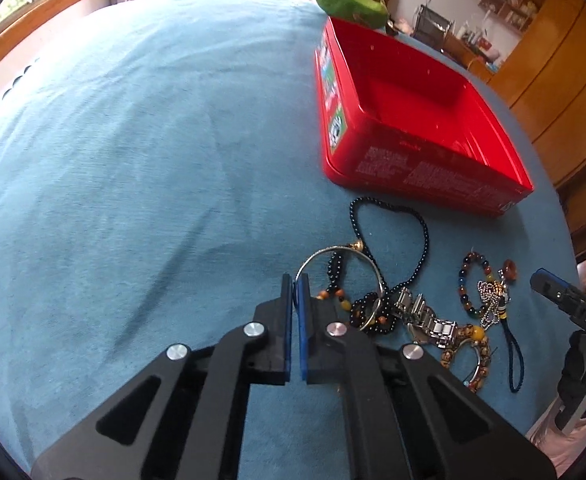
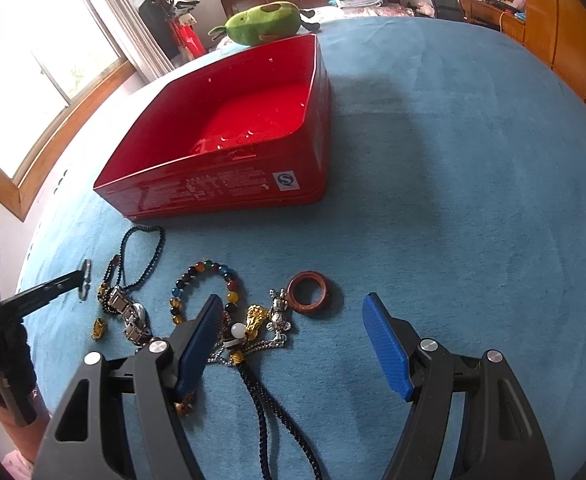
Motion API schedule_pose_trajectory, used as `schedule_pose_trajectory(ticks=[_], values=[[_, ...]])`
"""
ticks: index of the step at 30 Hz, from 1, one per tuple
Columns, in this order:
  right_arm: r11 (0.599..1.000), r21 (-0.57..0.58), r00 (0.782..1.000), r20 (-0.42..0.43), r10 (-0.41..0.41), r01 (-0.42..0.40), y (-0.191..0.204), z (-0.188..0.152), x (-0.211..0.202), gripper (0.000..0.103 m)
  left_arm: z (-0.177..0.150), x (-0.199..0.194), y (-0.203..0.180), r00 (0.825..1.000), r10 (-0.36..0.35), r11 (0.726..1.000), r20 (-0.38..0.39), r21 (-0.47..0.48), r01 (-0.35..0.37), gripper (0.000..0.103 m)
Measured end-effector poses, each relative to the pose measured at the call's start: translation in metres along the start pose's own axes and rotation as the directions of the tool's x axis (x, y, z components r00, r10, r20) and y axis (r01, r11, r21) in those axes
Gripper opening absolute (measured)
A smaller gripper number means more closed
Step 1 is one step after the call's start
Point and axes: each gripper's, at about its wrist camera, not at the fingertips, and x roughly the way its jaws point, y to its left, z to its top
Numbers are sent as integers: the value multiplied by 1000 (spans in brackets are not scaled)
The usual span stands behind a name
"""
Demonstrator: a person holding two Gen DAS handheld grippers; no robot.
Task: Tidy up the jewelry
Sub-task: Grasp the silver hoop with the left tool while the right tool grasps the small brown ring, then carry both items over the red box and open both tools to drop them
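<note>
Left gripper (image 1: 296, 280): fingers together, clamped on the rim of the silver bangle (image 1: 339, 276), which lies on the bed in front of the red box (image 1: 377, 184). The bangle is thin, stiff, light and likely slippery. Right gripper (image 2: 293, 312): fingers apart, holding nothing.

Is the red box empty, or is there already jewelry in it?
Empty: the red box shows only bare floor in both views; the jewelry lies on the blanket.
</note>
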Motion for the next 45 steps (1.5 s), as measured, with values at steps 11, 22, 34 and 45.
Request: schedule_pose_trajectory(ticks=[11, 22, 34, 45], values=[[998, 63, 997, -78, -22, 27, -29, 9, 24, 43, -17, -4, 8, 1000, 10, 1000, -22, 5, -10, 1], [997, -37, 994, -93, -64, 61, -11, 11, 36, 22, -16, -2, 1, 1000, 14, 1000, -21, 20, -14, 1], [999, -45, 999, -53, -7, 5, -4, 11, 16, 11, -17, -8, -8, 1000, 7, 999, -8, 38, -7, 1], [994, -82, 997, 40, 73, -69, 16, 41, -26, 11, 12, -31, -31, 998, -1, 997, 55, 78, -3, 1]])
